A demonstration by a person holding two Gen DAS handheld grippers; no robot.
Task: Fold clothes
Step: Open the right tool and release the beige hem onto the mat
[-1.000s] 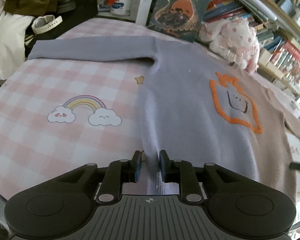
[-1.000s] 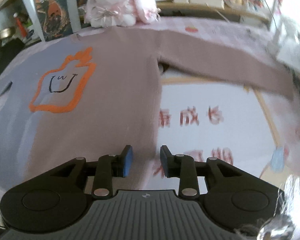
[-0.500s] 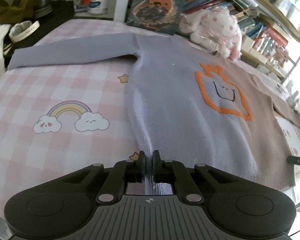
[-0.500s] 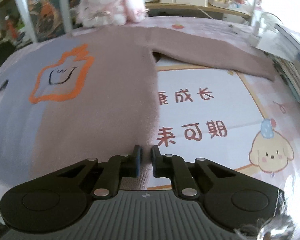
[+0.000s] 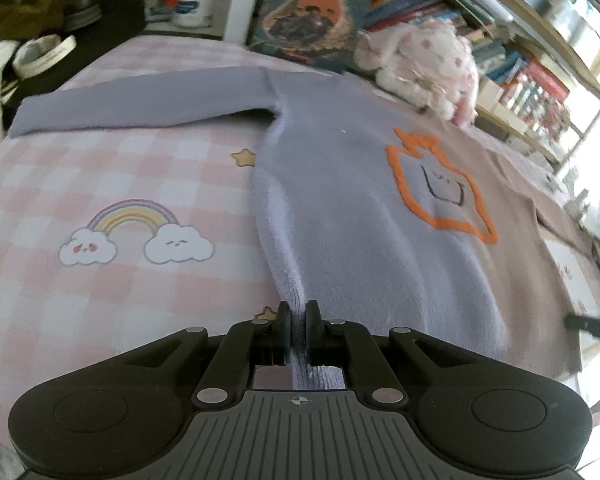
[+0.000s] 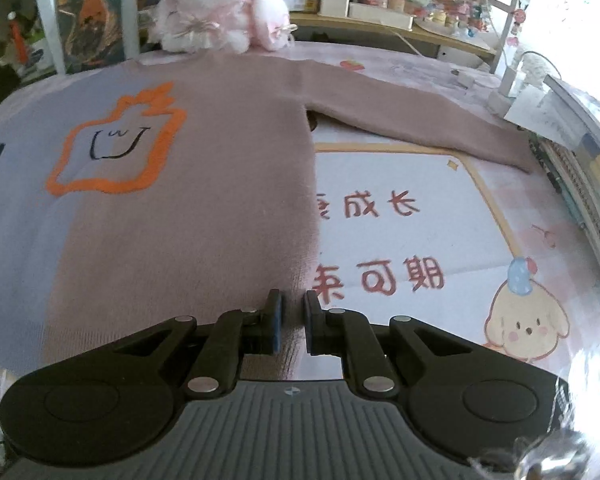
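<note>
A half-lilac, half-mauve knitted sweater with an orange outline lies spread flat on the pink checked bed. Left gripper and right gripper jaws pinch its near hem corners.

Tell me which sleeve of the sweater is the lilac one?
The sleeve stretched over the pink checked cloth, seen from the left claw; the other sleeve is brownish pink.

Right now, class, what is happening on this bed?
A person with two handheld grippers is starting to fold a sweater spread flat, sleeves out, on a pink checked bedsheet. The left gripper is shut on the hem's lilac corner; the right gripper is shut on its brown corner. No fold is made yet.
</note>
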